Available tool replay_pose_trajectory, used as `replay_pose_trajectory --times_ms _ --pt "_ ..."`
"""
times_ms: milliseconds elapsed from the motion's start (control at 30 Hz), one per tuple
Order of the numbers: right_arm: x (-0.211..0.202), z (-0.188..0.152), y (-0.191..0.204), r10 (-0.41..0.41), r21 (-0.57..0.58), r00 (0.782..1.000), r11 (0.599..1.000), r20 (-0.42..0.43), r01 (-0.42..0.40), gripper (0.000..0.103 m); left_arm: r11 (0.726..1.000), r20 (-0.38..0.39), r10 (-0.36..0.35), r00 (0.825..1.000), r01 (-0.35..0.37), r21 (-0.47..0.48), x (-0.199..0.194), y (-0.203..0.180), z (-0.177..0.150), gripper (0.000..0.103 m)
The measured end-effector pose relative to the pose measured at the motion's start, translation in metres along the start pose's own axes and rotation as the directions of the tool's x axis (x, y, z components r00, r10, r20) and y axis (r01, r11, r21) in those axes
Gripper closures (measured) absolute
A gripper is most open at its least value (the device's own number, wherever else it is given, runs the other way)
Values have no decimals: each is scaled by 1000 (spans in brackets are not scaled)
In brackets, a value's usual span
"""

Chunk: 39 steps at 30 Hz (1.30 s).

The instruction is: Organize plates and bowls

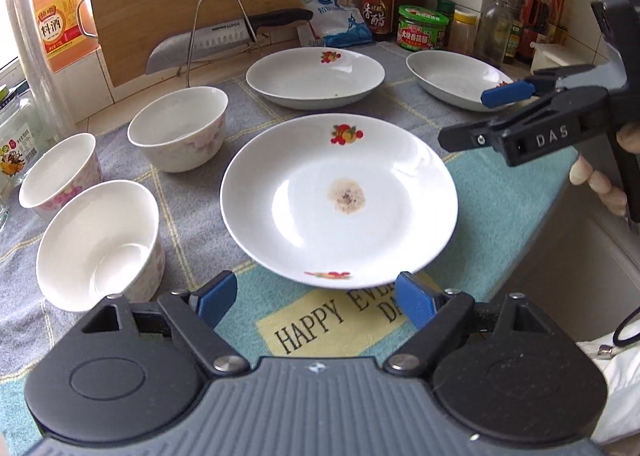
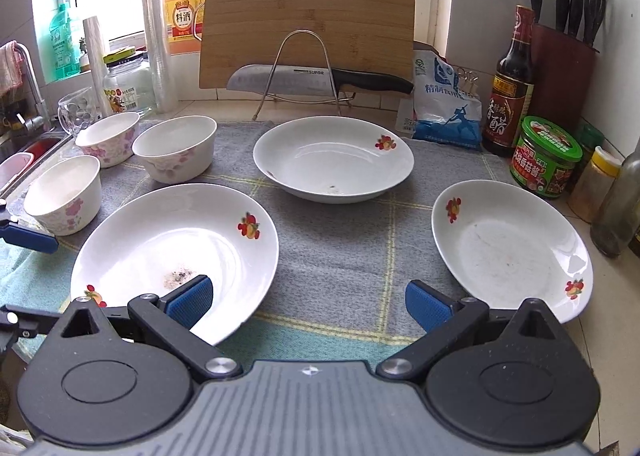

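Both claws wide, empty: left claw [image 1: 316, 302] at near plate [image 1: 338, 200] rim, lower centre; could skid plate into bowl [image 1: 100, 240].

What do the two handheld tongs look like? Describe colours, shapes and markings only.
Each of the tongs has a ribbed grey body, two round black housings with silver bolts, and black arms ending in blue textured pads. The left tongs and right tongs look alike. From the side, the right one shows white letters "DAS" on black. A white sleeve shows at the edge.
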State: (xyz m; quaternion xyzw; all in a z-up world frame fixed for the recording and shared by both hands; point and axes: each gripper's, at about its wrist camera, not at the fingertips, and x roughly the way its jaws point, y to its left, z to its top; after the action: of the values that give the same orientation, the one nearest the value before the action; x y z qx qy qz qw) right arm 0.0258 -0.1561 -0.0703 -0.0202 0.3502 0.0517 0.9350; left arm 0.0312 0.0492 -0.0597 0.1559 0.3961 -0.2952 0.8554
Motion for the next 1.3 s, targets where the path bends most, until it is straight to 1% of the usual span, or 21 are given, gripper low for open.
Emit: replay_pose_trajectory --times_ms 133,300,400,467,500,567,633,767,1000,1133,1167,1300 --pt "1 3 14 8 -2 1000 1000 -7 -8 0 1000 -13 -26 1000 26 0 10 2 -13 17" --pt "-2 1 26 -15 -2 1000 1000 -23 15 0 998 -5 -62 998 62 13 23 4 -18 17" --pt "-4 -1 29 -28 -7 999 1000 -38 27 0 998 19 -56 998 55 42 28 4 -16 10" --pt "-5 -1 30 -32 -15 999 999 -42 32 0 997 26 -65 998 64 44 32 6 -14 9" --pt "-4 -1 29 -27 -14 999 1000 -45 26 0 997 33 -63 997 61 45 34 7 -13 6" --pt "1 0 27 -6 -6 998 1000 -58 6 0 997 47 -65 997 63 49 37 6 -12 5" --pt "7 1 26 20 0 997 1000 -71 -20 0 997 54 -64 996 61 52 40 6 -11 0" --pt "21 2 24 78 11 992 997 -102 -78 0 997 73 -68 995 65 50 43 6 -10 0" --pt "50 4 18 172 31 970 985 -174 -169 0 997 88 -67 994 63 49 43 6 -12 0" --pt "67 5 16 201 53 954 979 -222 -195 0 997 89 -63 994 59 48 42 6 -11 0" --pt "67 6 16 203 52 955 979 -217 -196 0 997 90 -64 994 60 49 42 6 -12 0" --pt "77 14 18 226 26 944 974 -241 -227 0 996 96 -68 993 63 55 42 6 -12 0"
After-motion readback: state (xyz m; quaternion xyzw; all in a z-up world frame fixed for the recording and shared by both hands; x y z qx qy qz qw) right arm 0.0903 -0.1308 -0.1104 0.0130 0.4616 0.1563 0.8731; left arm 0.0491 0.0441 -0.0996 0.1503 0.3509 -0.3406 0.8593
